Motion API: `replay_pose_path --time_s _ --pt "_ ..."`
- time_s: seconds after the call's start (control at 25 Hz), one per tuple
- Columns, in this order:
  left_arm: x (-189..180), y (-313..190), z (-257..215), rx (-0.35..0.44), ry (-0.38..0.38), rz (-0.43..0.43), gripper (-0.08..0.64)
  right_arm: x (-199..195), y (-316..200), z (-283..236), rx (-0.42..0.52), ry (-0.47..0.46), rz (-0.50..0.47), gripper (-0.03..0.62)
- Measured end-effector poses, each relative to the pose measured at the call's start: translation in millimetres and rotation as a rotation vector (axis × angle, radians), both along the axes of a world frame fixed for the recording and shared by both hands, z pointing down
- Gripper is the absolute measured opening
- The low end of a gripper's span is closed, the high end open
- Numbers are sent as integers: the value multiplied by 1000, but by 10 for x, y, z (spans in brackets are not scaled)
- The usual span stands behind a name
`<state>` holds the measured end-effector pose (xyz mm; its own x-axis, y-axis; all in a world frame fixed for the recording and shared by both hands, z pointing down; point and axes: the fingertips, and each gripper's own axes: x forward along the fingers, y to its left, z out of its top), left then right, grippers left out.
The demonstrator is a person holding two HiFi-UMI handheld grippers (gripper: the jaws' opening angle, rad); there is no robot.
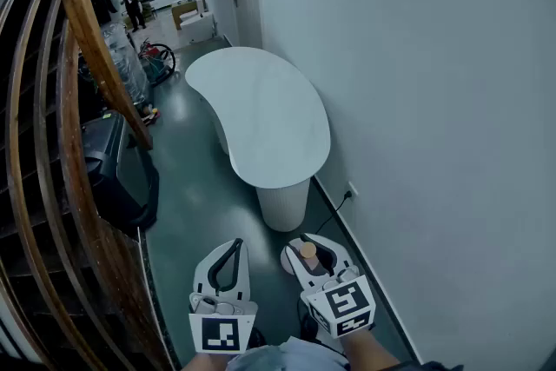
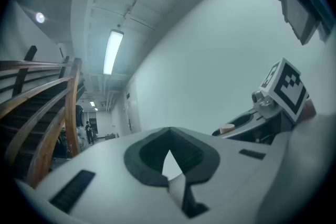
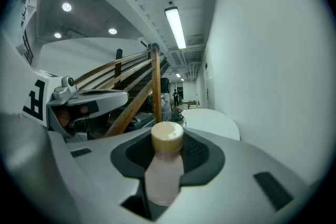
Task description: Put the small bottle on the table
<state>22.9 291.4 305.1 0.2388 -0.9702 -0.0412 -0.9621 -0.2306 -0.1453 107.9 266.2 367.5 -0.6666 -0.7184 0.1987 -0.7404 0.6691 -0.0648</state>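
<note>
A small bottle (image 3: 164,165) with a pale pinkish body and a tan cap stands upright between the jaws of my right gripper (image 3: 167,162), which is shut on it. In the head view the bottle's cap (image 1: 307,250) shows inside the right gripper (image 1: 311,255), low in the picture and well short of the table. The white kidney-shaped table (image 1: 261,113) stands ahead beside the wall, its top bare. My left gripper (image 1: 231,261) hangs beside the right one with its jaws together and nothing in them. The left gripper view shows the same closed jaws of the left gripper (image 2: 170,162).
A curved wooden stair rail (image 1: 82,100) runs along the left. A dark box-like object (image 1: 113,165) sits under it. A white wall (image 1: 434,100) borders the right. Green floor (image 1: 191,195) leads to the table. A person (image 1: 132,4) and clutter stand far down the corridor.
</note>
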Motion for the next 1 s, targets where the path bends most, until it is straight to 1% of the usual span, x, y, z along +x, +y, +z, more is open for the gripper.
replay_pose_path --time_s 0.12,0.24,0.32,0.56,0.68,0.8,1.0 --pt "98 -49 -18 10 -15 4 0 86 -47 -13 4 2 -4 114" --pt "182 -89 1 0 -10 -4 0 165 -98 4 0 -2 -11 114" --pt "241 -113 15 -1 -22 -12 0 215 -131 25 -7 -11 -24 114" --pt "401 -169 55 -13 -23 -58 0 349 -240 74 -10 -10 -78 114" --pt "471 -161 98 -4 -38 -77 0 428 -318 124 -13 -12 -95 114" --pt "426 -194 155 -19 -52 -102 0 424 -405 162 -22 -18 -105 114" --pt "322 -341 153 -21 -43 -141 0 352 -547 187 -27 -15 -133 114"
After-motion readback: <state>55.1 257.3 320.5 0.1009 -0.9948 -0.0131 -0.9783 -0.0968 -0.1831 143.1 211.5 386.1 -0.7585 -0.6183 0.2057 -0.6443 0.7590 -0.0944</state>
